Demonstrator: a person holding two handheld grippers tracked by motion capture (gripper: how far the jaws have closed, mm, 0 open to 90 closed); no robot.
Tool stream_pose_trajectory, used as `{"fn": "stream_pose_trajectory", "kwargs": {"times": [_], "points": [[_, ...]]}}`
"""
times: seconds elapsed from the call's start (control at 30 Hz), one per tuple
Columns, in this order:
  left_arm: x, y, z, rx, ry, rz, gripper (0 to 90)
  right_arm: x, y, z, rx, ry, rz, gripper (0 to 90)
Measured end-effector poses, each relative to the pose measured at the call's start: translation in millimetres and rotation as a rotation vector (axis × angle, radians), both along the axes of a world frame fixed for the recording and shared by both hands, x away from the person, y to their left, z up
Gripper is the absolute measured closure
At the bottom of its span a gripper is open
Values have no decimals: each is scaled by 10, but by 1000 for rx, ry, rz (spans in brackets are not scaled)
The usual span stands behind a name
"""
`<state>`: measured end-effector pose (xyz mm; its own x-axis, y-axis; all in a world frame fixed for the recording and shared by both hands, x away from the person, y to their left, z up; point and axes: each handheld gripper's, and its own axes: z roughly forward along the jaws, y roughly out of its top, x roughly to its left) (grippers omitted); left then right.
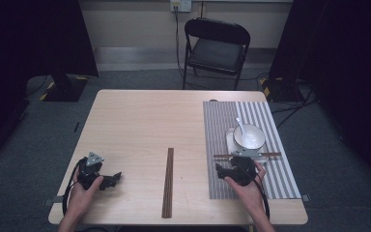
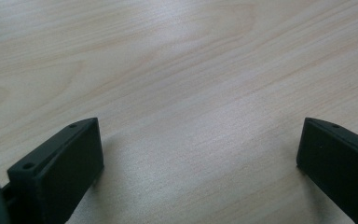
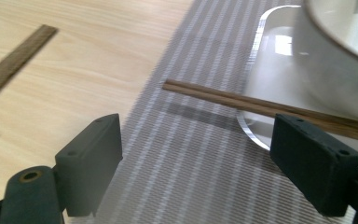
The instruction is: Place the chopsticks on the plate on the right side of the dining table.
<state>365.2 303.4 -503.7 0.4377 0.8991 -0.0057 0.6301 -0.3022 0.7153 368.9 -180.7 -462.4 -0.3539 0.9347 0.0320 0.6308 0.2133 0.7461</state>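
The right gripper, jaws released, hovers at lower right beside the dark wooden chopsticks lying across the white plate. The left gripper, jaws spread, rests on the pale wooden table.

Bright overhead light on the table, dark corners, blurred close-ups.

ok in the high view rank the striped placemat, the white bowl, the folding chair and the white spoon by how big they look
1. striped placemat: covers the most picture area.
2. folding chair: next, though it stands farther from the camera, so its real size may be understated.
3. white bowl.
4. white spoon: smallest, resting in the bowl.
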Motion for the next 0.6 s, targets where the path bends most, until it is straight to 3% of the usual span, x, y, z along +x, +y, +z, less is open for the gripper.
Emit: {"fn": "stream_pose_trajectory", "kwargs": {"times": [0.47,0.6], "points": [[0,2,1,2,1,-1,0,-51,511,-97,-11,48,160,155],[0,0,0,0,0,0,0,-43,590,-133,-19,58,172,156]]}}
